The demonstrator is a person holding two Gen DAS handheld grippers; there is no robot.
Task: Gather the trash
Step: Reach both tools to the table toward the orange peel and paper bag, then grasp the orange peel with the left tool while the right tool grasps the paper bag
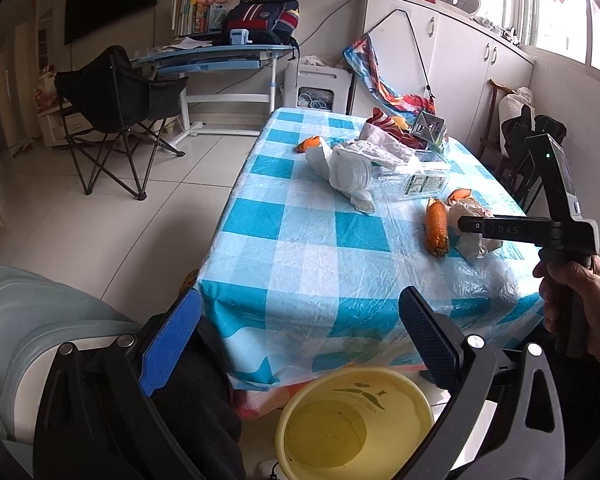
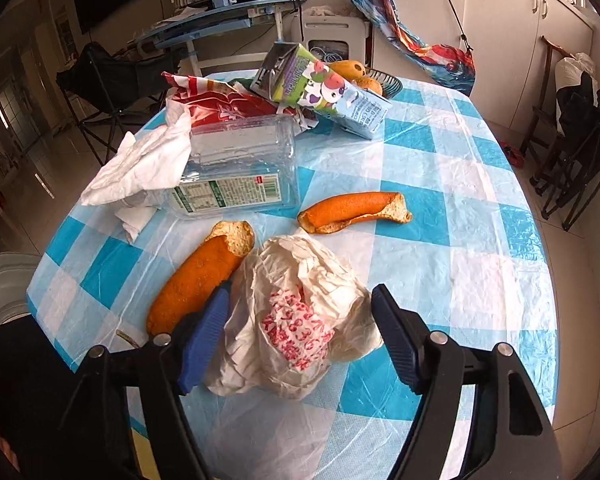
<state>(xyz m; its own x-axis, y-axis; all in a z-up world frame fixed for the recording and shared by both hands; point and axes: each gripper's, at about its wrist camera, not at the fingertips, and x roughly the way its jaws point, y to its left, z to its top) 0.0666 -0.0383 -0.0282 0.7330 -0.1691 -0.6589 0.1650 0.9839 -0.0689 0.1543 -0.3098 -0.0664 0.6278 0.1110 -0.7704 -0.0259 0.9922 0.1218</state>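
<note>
Straddling the wrapper (image 2: pixel 300 320), the wide-open, empty right gripper (image 2: pixel 300 340) might pinch the near peel (image 2: pixel 200 276) too.

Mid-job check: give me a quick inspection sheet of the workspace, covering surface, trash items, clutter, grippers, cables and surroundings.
Surface: blue-and-white checked tablecloth under clear plastic film.
Job's things: crumpled bag between the right fingers; orange peel beside it, second peel farther off; clear plastic bottle on its side; white tissue; milk carton; yellow bin below the table edge.
Clutter: fruit bowl at the far end.
Grippers: right gripper open around the bag; left gripper open, above the bin.
Cables: a wire on the far wall.
Surroundings: folding chair, desk, white cabinets.
</note>
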